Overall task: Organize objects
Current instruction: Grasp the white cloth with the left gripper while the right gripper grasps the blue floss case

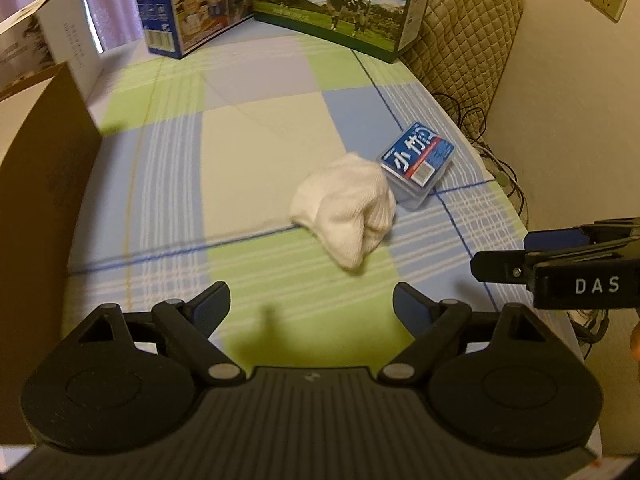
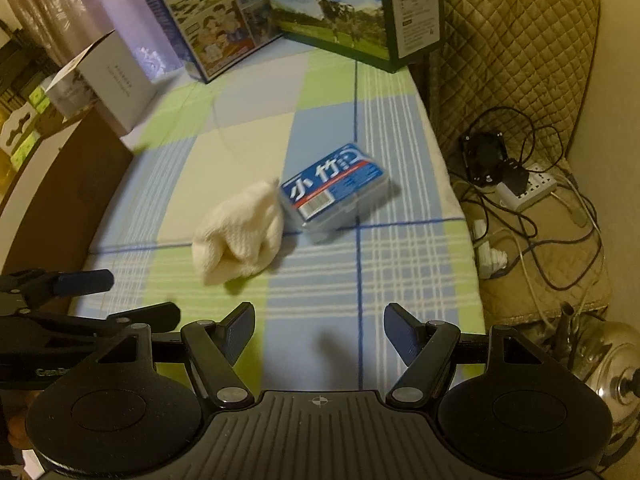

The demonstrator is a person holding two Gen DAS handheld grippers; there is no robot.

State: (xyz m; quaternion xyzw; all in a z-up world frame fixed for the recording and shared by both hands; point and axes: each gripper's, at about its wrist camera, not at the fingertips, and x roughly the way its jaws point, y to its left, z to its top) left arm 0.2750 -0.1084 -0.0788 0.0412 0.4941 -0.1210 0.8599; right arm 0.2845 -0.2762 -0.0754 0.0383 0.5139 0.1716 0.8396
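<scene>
A: Where are the things to be sorted?

B: In the left wrist view a bundled white sock (image 1: 346,210) lies right of the frame's centre on the checked cloth (image 1: 260,128) covering the surface. A small clear box with a blue label (image 1: 418,160) sits just to its upper right, touching it or very nearly; I cannot tell which.

A: And from the other camera?

B: The same pair, with the sock left of centre and the box at mid-frame, its far end tilted toward the upper right.

A: The tools?

B: The left tool (image 1: 312,304) fills the bottom of its own view with jaws spread wide and only cloth between them. The right tool (image 2: 319,326) stands the same way at the bottom of its view: parted, gripping nothing. Both are apart from the sock and the box.

A: Do they see each other?

B: Yes. The right tool juts in at the right edge of the left view, the left one at the lower left of the right view.

A: What else is around?

B: Two printed cartons, one blue (image 1: 188,8) and one with a cow (image 1: 340,4), stand along the top. A brown cardboard box (image 1: 40,200) fills the left edge, a white box (image 2: 112,80) behind it. In the right view a power strip (image 2: 532,188) with tangled cables lies at the right.
</scene>
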